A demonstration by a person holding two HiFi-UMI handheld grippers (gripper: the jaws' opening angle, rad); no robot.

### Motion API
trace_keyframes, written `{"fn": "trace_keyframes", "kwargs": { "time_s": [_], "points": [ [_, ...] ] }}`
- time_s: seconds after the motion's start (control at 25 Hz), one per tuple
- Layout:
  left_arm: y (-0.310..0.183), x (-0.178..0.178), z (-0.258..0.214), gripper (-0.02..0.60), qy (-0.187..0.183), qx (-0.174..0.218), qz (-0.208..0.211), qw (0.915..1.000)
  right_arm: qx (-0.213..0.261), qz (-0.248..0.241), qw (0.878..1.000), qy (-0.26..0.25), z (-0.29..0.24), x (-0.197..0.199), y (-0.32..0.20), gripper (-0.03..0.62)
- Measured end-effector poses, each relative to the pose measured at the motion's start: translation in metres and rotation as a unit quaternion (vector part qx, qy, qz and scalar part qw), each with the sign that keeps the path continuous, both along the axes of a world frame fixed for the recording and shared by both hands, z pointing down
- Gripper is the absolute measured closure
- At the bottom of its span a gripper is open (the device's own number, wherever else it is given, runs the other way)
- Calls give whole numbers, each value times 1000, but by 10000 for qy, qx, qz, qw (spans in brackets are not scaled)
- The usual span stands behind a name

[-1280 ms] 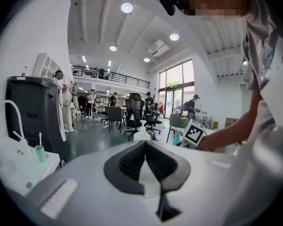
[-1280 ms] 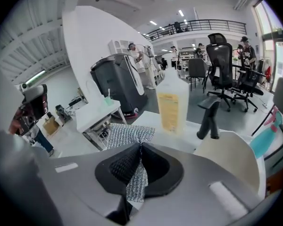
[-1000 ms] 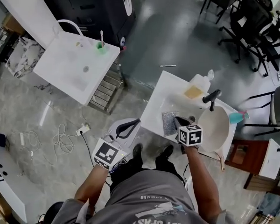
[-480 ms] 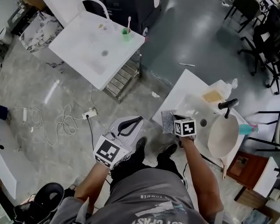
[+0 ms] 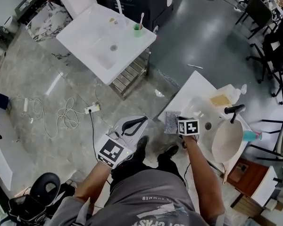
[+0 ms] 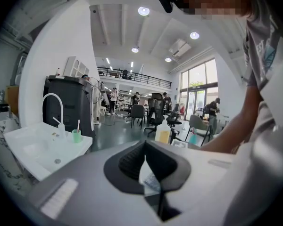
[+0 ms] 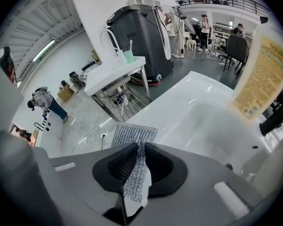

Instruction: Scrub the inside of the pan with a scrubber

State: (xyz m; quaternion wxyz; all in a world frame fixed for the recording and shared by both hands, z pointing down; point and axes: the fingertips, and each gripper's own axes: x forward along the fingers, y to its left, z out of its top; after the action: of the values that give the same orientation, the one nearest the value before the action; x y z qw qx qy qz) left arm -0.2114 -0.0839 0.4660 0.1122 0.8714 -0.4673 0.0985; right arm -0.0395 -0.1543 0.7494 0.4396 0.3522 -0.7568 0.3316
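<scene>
Slackening at the right gripper (image 7: 137, 160): jaws opening, flat silvery mesh scrubber (image 7: 133, 134) still pinched between them, lying on the front rim of the white sink (image 5: 186, 95). Reads as a release, scrubbing not under way; round cream pan (image 5: 228, 142) apart at the other end. Versus a second ago: same corner, looser grip. Left gripper (image 6: 146, 166) closed, empty

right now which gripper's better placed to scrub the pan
Right: the right gripper is at the sink with the scrubber between its opening jaws, the pan beside it. The left gripper hangs empty over the floor.
</scene>
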Motion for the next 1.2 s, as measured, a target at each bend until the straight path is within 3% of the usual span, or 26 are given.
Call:
{"fn": "trace_keyframes", "kwargs": {
  "time_s": [0.2,0.48,0.6,0.72,0.76,0.96,1.2],
  "points": [
    [1,7,0,578,-18,3,69,10000,-78,2,9999,-114,2,6,4,511],
    [-1,18,-6,578,-39,44,242,9997,188,304,9986,-401,-20,22,-2,488],
    [-5,25,-12,578,-31,99,352,9993,394,474,9966,-555,-41,30,-6,494],
    [-10,35,-18,578,-34,177,496,9986,801,660,9914,-797,-74,38,-11,543],
    [-12,38,-21,578,-38,204,547,9983,978,677,9886,-921,-90,39,-12,591],
    [-19,54,-39,578,-14,360,824,9959,2001,515,9656,-1577,-195,36,-6,595],
    [-26,76,-58,578,8,559,1190,9913,3068,606,9315,-1857,-298,63,12,595]
  ]
}}
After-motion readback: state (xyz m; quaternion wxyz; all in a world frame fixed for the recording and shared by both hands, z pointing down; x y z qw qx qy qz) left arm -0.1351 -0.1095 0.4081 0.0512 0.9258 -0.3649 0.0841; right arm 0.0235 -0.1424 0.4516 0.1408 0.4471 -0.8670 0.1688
